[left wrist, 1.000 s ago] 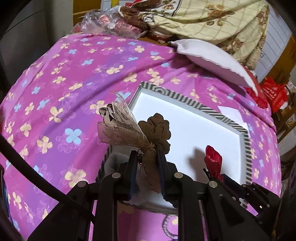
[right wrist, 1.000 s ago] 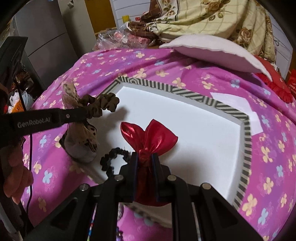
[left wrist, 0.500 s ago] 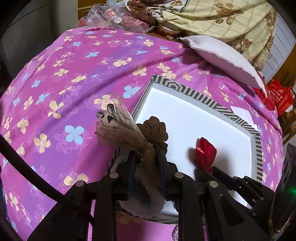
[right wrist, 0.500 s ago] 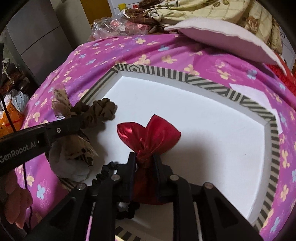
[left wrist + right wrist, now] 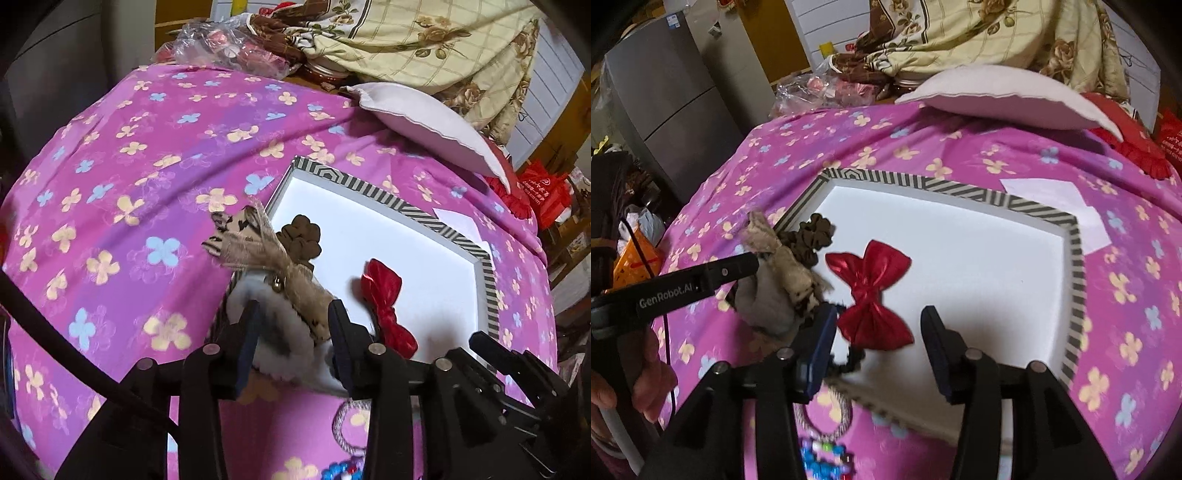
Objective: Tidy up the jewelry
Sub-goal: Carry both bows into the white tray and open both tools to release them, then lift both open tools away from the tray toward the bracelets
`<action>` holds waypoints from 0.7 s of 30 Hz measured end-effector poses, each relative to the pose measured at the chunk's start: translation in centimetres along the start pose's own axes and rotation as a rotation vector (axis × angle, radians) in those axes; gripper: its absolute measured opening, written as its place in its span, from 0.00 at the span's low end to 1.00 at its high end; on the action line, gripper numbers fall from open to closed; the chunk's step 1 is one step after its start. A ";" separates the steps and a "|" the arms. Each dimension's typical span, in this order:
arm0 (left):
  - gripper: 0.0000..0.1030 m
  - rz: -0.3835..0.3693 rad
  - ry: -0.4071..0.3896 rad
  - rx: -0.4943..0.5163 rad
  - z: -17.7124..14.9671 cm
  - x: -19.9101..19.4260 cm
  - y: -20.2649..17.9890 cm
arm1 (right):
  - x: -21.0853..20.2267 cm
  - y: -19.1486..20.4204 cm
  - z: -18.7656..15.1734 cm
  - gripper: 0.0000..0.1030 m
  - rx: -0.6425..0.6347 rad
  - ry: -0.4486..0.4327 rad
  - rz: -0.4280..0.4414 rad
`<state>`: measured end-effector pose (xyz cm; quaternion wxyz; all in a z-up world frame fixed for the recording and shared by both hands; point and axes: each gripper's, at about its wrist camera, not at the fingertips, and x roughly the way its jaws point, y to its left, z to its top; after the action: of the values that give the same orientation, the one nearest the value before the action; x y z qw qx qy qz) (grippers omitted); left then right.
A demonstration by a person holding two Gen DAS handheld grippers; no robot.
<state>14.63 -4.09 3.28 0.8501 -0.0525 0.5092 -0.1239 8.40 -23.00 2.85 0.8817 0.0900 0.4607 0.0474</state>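
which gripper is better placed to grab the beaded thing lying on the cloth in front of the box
Right. The right gripper is open and empty, with the beaded piece showing just below it. The left gripper straddles the leopard bow at the box edge.

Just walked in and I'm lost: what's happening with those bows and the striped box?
A person is sorting hair accessories into a white tray with a striped rim on a pink floral bedspread. The right tongs are open, and the red satin bow lies in the tray in front of them. The left tongs are also open, around the leopard-print bow with a brown scrunchie, which sits at the tray's left edge.
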 end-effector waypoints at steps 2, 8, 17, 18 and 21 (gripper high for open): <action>0.49 0.020 -0.020 0.014 -0.6 -0.9 -0.2 | -1.0 0.0 -0.8 0.53 0.003 -0.011 -0.012; 0.49 0.052 -0.069 0.059 -3.0 -4.1 -0.8 | -3.6 0.1 -3.7 0.55 0.017 -0.029 -0.023; 0.49 0.082 -0.129 0.117 -7.4 -7.4 -1.8 | -7.2 0.4 -7.6 0.58 0.041 -0.055 -0.042; 0.49 0.082 -0.131 0.116 -8.0 -7.7 -1.8 | -7.4 0.4 -7.9 0.58 0.043 -0.055 -0.048; 0.49 0.088 -0.142 0.126 -9.3 -8.3 -2.1 | -8.2 0.4 -8.9 0.60 0.052 -0.064 -0.058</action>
<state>2.40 -3.57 6.36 0.8901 0.0147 0.4409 -0.1143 -3.63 -22.98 4.56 0.8945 0.1010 0.4355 0.0068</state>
